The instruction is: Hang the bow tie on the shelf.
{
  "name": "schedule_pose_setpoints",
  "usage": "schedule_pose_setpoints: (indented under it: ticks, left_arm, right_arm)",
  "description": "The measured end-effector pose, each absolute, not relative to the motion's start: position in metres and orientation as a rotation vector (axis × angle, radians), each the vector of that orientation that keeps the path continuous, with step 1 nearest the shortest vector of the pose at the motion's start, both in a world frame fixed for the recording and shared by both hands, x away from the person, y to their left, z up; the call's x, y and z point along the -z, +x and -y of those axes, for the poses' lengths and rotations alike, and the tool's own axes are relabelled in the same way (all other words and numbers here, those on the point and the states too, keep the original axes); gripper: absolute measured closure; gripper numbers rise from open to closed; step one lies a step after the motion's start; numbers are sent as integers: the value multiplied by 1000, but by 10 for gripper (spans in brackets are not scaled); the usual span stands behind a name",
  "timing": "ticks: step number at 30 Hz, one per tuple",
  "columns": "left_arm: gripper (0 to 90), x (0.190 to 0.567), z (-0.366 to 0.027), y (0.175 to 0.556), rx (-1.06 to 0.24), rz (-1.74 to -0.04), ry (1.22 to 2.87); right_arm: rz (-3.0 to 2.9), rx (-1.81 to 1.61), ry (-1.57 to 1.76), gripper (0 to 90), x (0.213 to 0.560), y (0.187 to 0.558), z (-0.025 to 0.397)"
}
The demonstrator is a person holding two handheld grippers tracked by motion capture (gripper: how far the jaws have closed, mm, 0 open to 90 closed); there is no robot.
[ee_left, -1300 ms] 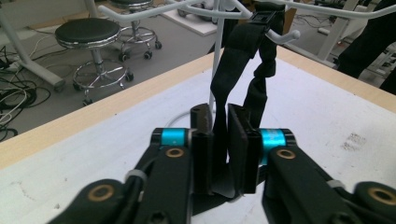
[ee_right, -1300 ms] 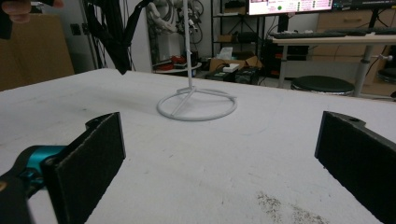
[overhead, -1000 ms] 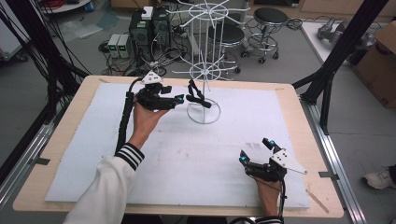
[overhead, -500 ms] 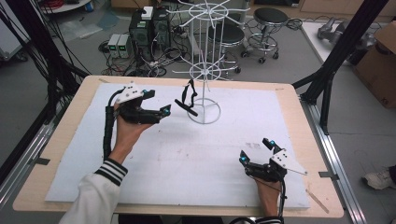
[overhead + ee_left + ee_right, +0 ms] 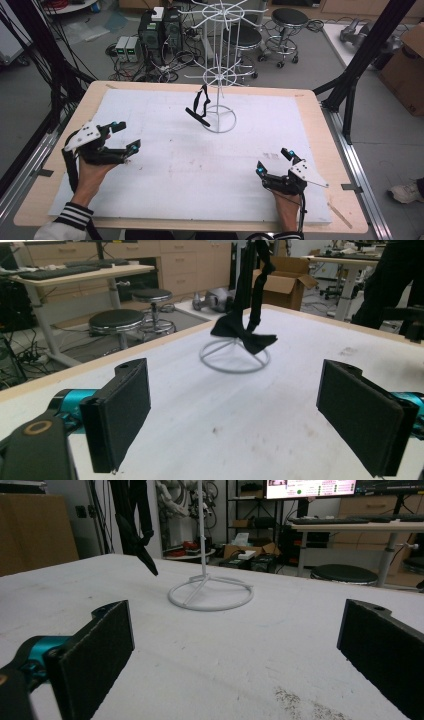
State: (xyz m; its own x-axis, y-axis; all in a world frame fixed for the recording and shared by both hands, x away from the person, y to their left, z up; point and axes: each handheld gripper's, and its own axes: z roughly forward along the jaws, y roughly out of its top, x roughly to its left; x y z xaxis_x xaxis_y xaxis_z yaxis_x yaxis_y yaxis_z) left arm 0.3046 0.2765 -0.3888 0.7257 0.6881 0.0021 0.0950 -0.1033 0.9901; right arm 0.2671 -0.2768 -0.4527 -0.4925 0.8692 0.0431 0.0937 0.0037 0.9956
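A black bow tie [image 5: 200, 108] hangs by its strap from a lower arm of the white wire rack [image 5: 220, 75], dangling just above the rack's ring base [image 5: 219, 120]. It also hangs in front of my left gripper's camera, bow tie [image 5: 243, 335] over the ring base [image 5: 235, 356]. My left gripper [image 5: 123, 138] sits open at the table's left side, well away from the rack, with nothing between its pads [image 5: 122, 412]. My right gripper [image 5: 272, 161] rests open near the front right, empty, facing the ring base [image 5: 210, 595] and bow tie [image 5: 135, 530].
A white sheet [image 5: 165, 165] covers the wooden table [image 5: 45, 185]. Black frame posts [image 5: 360, 60] stand at the table's sides. Stools [image 5: 290, 20], computers [image 5: 160, 30] and cables lie on the floor beyond the far edge. A cardboard box [image 5: 407, 60] is at the right.
My left gripper has let go of the bow tie, which now hangs on the rack, and has pulled back left and toward the front. The right gripper has stayed put.
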Motion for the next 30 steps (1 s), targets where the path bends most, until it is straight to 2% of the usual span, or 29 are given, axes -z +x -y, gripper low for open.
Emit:
schedule_pose_setpoints:
  ticks: [8,20,30]
  left_arm:
    - [144,424,-311,281,-596,-650,1554]
    - [145,452,-306,279,-560,-686,1514]
    - [148,452,-307,278,-567,-683,1500]
  right_arm:
    - [-1649,-1545,999,6,453,267,276]
    - [-1643,-1546,1009,6,453,266,276]
    - [-1636,-1541,1014,6,453,266,276]
